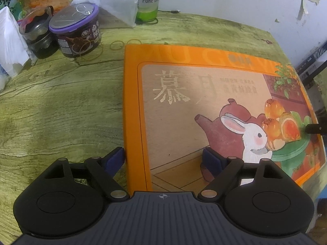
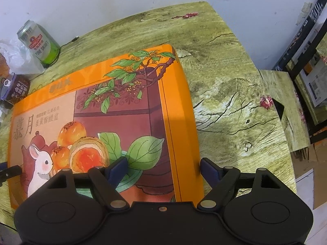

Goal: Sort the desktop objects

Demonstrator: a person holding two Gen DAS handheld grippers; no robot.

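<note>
A large flat orange gift box (image 1: 204, 102) with a rabbit and pastries printed on its lid lies on the green wood-grain table (image 1: 61, 112). My left gripper (image 1: 163, 156) is open and straddles the box's left edge. One blue pad (image 1: 116, 157) is beside the box's outer side and the other blue pad (image 1: 210, 159) is over the lid. My right gripper (image 2: 164, 166) is open astride the right edge of the box (image 2: 122, 112), with one finger above the lid and one finger (image 2: 208, 167) outside it. Neither gripper holds anything.
At the back left stand a green beer can (image 1: 149, 0), a purple-lidded jar (image 1: 75, 34), a glass jar (image 1: 36, 36), a plastic bag (image 1: 116, 2) and white paper (image 1: 10, 40). Rubber bands (image 1: 116, 45) lie near the jars. Right of the table (image 2: 235, 102) are shelves and cartons (image 2: 312, 81).
</note>
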